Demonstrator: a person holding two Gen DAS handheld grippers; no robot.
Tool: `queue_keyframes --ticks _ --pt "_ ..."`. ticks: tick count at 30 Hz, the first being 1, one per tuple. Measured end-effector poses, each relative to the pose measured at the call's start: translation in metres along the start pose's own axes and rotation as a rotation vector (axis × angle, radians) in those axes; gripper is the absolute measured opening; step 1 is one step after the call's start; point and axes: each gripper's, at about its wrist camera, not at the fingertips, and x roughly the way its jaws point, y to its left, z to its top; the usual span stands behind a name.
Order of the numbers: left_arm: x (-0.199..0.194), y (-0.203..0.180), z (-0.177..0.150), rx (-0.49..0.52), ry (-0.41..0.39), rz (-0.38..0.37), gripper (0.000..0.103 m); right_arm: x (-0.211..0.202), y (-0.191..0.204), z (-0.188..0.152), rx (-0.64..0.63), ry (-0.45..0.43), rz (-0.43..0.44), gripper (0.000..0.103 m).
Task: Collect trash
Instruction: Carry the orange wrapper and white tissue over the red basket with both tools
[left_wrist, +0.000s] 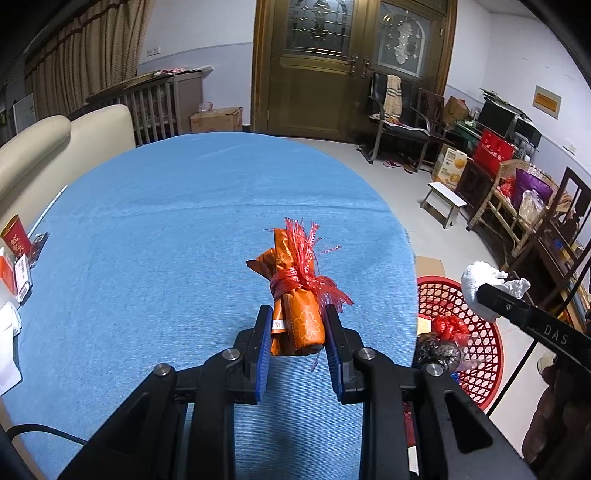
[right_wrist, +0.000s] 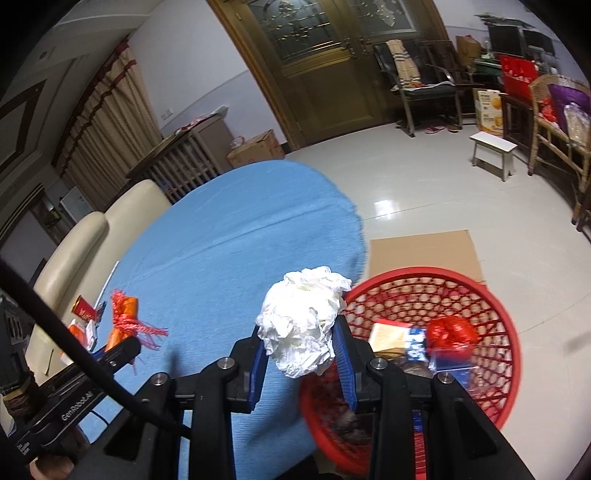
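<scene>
Now white wad (right_wrist: 303, 326) over table edge (right_wrist: 360, 236), basket (right_wrist: 509, 332) adjacent.

We see the red plastic lattice basket (right_wrist: 495, 317) partly hidden behind the right hand-held gripper (right_wrist: 301, 350); its near rim is blurred. Small boxes (left_wrist: 18, 273) at the blue-clothed surface (left_wrist: 184, 221) edge are cut off.
</scene>
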Motion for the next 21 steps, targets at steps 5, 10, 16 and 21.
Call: queue_keyframes --ticks 5,10,16,21 --pt "0.002 -0.014 0.004 0.029 -0.001 -0.023 0.028 -0.010 -0.027 0.004 0.040 -0.017 -0.059 0.035" --pt "0.003 -0.030 0.007 0.066 -0.007 -0.054 0.028 -0.017 -0.061 0.004 0.072 -0.008 -0.133 0.035" --pt "0.003 -0.049 0.008 0.111 -0.006 -0.080 0.028 -0.010 -0.089 -0.005 0.099 0.040 -0.177 0.035" --pt "0.006 -0.059 0.008 0.124 -0.003 -0.093 0.028 -0.007 -0.100 -0.016 0.115 0.074 -0.191 0.035"
